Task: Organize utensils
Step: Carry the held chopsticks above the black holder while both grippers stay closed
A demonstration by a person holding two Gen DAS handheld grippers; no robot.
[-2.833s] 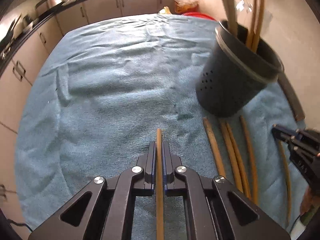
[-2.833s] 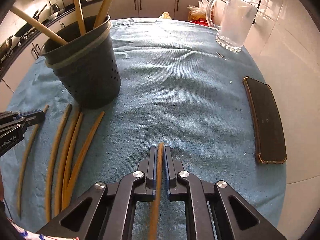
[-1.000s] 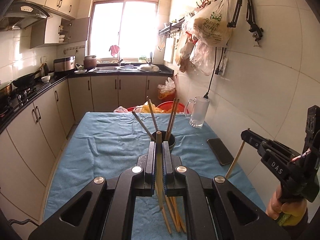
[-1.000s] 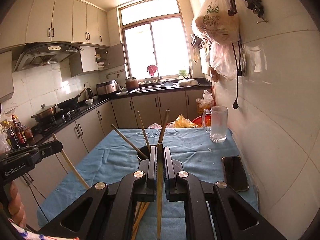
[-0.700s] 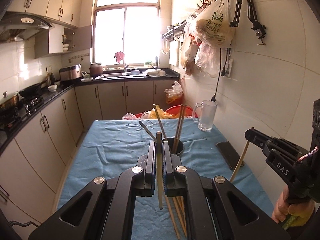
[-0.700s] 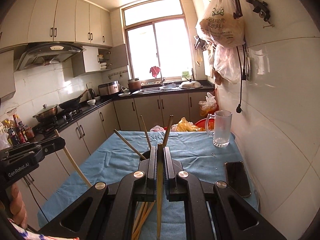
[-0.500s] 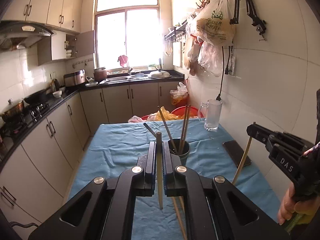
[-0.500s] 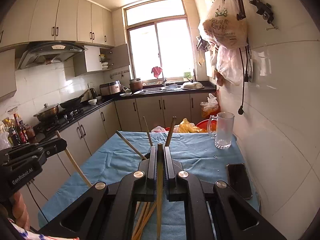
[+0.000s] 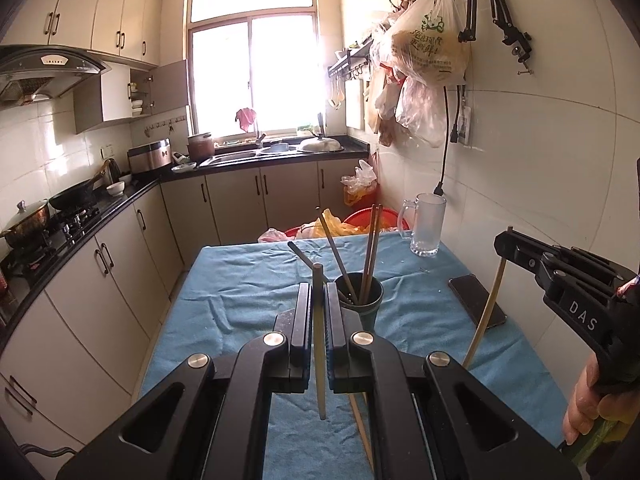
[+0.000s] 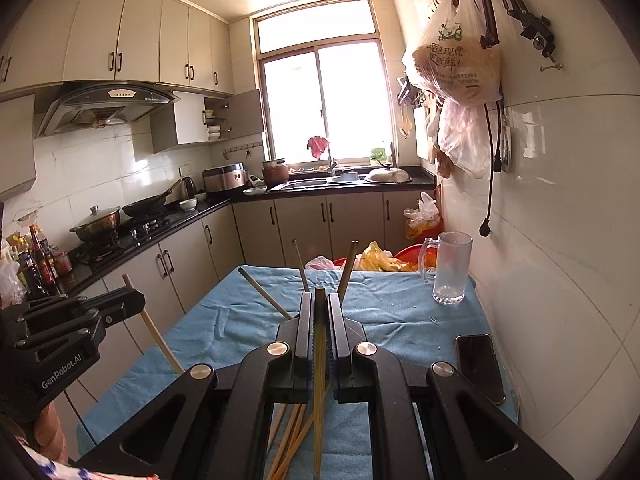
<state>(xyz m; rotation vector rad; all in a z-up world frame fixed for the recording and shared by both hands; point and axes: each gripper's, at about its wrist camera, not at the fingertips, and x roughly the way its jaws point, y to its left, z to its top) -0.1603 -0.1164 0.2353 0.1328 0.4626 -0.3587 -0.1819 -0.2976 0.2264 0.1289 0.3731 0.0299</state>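
Chopsticks, slim pale bamboo, one (image 9: 319,344) pinched in left gripper (image 9: 318,300) jaws, another (image 10: 319,360) in right gripper (image 10: 319,308) jaws

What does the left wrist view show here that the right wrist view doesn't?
Only the left wrist view shows the dark holder's body on the blue cloth, and the right tongs from outside with their chopstick.

Only the right wrist view shows the left tongs from outside and several loose chopsticks on the cloth.

Both show the glass mug, the phone and chopsticks standing in the holder.
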